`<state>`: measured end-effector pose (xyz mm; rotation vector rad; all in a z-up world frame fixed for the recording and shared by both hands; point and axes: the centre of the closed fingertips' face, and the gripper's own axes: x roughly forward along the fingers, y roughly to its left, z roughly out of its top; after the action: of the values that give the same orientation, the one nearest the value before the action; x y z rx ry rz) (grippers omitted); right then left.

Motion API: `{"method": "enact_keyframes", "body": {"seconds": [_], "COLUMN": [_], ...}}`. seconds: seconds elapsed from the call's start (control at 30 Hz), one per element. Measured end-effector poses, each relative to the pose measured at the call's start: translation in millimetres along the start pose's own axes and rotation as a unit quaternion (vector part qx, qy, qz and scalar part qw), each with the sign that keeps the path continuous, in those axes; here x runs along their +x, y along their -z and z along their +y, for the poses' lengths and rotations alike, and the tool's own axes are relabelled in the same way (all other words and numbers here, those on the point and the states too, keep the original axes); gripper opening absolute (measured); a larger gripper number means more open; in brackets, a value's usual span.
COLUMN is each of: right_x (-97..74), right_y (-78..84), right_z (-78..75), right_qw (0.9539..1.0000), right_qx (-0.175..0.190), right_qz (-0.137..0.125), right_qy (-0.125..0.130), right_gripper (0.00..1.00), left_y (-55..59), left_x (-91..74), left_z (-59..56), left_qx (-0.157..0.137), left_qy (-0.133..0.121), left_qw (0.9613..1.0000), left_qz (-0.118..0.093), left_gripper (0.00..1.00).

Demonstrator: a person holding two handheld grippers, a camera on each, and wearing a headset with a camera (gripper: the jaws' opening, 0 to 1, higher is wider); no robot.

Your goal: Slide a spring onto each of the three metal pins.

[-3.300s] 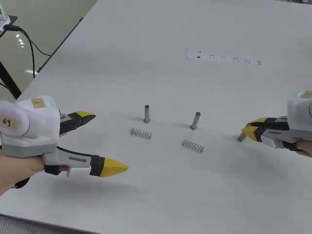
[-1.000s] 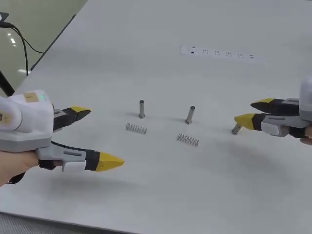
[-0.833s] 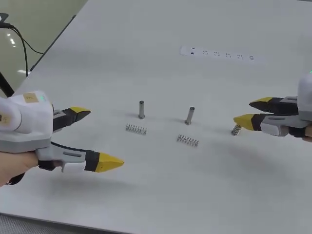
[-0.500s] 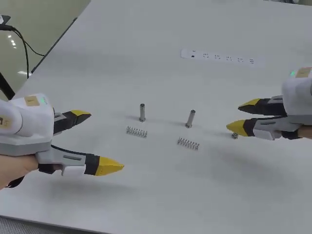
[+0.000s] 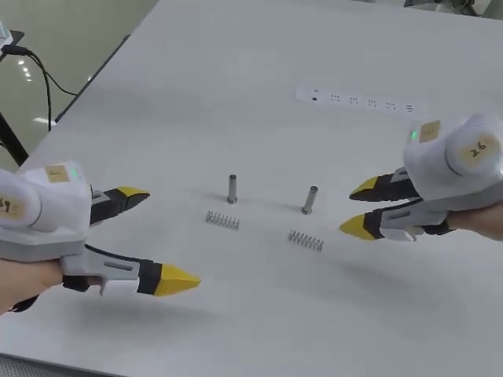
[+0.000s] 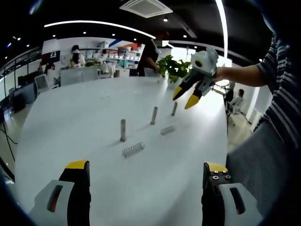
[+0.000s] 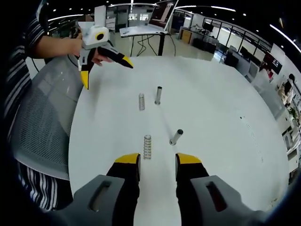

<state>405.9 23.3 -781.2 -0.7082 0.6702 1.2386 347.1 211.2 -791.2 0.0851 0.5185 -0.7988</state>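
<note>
2 pins stand bare, so I judge most of the job left. My left gripper (image 5: 173,234) gapes empty; the left spring (image 5: 222,221) lies beside the left pin (image 5: 233,188), the right spring (image 5: 305,240) beside the right pin (image 5: 310,199); my right gripper (image 5: 346,212) hovers parted, holding nothing. The 3rd pin (image 6: 174,108) is too small to judge

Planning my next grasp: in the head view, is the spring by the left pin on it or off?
Off: the spring lies flat on the table, beside the bare pin, not touching it.
</note>
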Motion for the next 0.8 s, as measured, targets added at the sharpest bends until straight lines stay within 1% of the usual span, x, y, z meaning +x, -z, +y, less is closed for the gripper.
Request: {"method": "enact_keyframes", "body": {"seconds": [0.3, 0.6, 0.7, 0.8], "right_x": [18.0, 36.2, 42.6, 49.3], "right_y": [-3.1, 5.1, 7.5, 9.9], "right_z": [9.9, 12.6, 11.2, 14.2], "right_qw": [0.9996, 0.9984, 0.9981, 0.9973], "right_qx": [-0.014, -0.021, -0.022, -0.019], "right_qz": [0.014, 0.039, 0.047, 0.055], "right_qy": [-0.022, -0.035, -0.033, -0.044], "right_gripper": [0.27, 0.23, 0.23, 0.19], "left_y": [-4.9, -4.1, -3.6, -3.6], "left_x": [2.6, 3.5, 3.7, 3.7], "left_z": [-4.3, -5.1, -4.6, -4.0], "left_qx": [0.006, 0.006, 0.005, 0.006], "left_qy": [0.006, 0.008, 0.008, 0.007], "left_qw": [1.0, 0.9999, 1.0, 1.0], "left_qz": [-0.003, -0.003, -0.001, -0.002], "left_gripper": [0.97, 0.97, 0.97, 0.97]}}
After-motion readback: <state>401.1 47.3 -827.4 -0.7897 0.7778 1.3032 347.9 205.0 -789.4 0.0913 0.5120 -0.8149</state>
